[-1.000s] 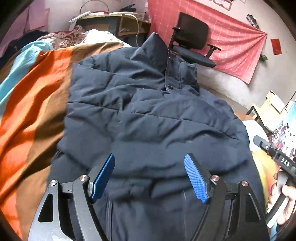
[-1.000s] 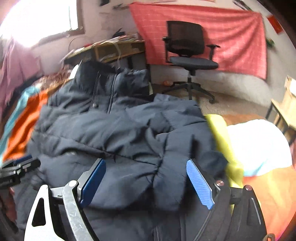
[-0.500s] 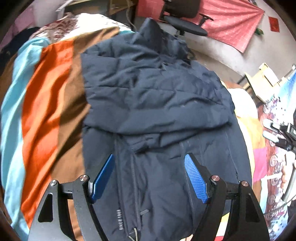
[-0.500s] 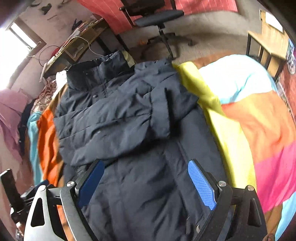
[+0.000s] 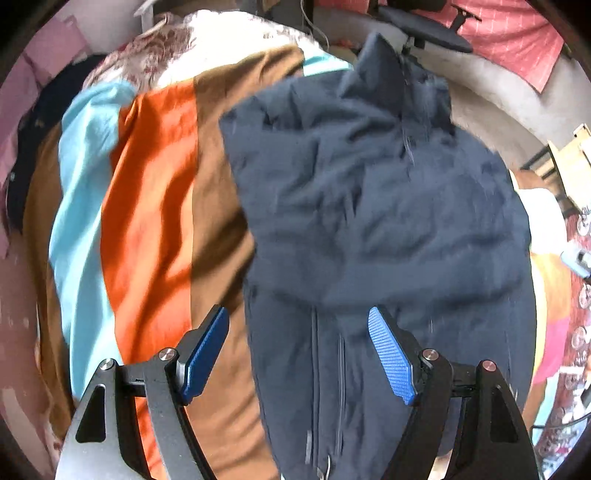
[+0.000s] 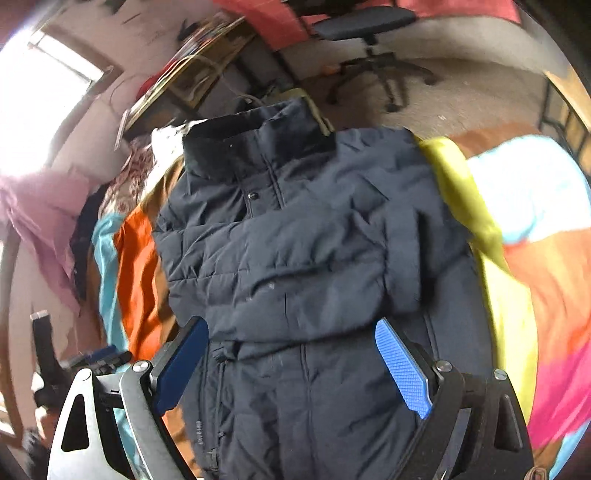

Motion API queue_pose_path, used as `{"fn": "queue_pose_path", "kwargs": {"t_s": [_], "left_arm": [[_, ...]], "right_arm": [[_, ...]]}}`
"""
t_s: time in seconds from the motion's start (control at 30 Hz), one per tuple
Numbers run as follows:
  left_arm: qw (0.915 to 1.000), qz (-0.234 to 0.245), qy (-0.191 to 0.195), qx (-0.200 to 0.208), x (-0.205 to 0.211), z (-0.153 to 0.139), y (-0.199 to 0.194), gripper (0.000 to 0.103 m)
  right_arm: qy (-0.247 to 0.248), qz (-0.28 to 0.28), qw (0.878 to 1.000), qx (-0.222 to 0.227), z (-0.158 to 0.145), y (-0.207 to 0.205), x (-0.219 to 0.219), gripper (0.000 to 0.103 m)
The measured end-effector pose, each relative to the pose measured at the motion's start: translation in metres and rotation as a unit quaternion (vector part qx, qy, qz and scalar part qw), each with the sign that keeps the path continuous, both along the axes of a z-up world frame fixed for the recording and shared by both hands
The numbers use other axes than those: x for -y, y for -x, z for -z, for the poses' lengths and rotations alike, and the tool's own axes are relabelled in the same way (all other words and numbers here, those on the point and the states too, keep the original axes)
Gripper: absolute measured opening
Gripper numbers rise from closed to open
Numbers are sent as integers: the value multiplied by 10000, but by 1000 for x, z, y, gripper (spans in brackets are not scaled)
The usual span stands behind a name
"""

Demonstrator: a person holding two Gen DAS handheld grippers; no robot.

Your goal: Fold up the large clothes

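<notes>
striped bedspread [image 5: 155,206] under navy jacket [image 6: 295,266]; office chair [image 6: 365,22] beyond; both grippers' fingers apart, empty.

Bright window [image 6: 44,88], cluttered desk [image 6: 192,77], office chair [image 6: 369,33], pink wall cloth [image 5: 517,48]

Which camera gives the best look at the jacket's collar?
The right wrist view. There the collar faces the camera, standing up, with the snap button and zipper line below it sharp. In the left wrist view the collar sits at the far edge, seen side-on and blurred.
</notes>
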State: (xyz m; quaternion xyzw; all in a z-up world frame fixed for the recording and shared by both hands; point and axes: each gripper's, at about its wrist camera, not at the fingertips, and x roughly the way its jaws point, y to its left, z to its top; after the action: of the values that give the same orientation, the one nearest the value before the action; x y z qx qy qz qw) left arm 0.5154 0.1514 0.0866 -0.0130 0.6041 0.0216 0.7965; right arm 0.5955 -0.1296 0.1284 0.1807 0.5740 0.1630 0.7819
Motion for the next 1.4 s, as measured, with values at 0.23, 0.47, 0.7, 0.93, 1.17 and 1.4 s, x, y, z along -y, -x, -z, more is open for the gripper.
{"fn": "queue_pose_path", "kwargs": {"t_s": [0.23,0.47,0.7,0.93,1.17,1.4], "left_arm": [[9888,15,283,1467,8,-11,-98,73],[9817,-336,488,1808,18,-1,-208,73],[9805,-690,558,1752,9,22,-261,72],[9710,-584,1324,1902,5,28,-258,14],[9604,-301,1218,2488,13,9,-209,7],[9358,-6,1622,3131,12,-18,-119,5]], "right_arm": [[-325,-28,9994,105,50,-85,-12,92],[-653,319,9961,506,70,-203,-14,92],[-1642,1349,9768,264,109,-302,-13,92],[-1078,1074,9872,486,134,-337,-41,54],[-980,1040,9859,872,124,-311,-30,11],[-848,251,9793,1821,50,-231,-7,10]]}}
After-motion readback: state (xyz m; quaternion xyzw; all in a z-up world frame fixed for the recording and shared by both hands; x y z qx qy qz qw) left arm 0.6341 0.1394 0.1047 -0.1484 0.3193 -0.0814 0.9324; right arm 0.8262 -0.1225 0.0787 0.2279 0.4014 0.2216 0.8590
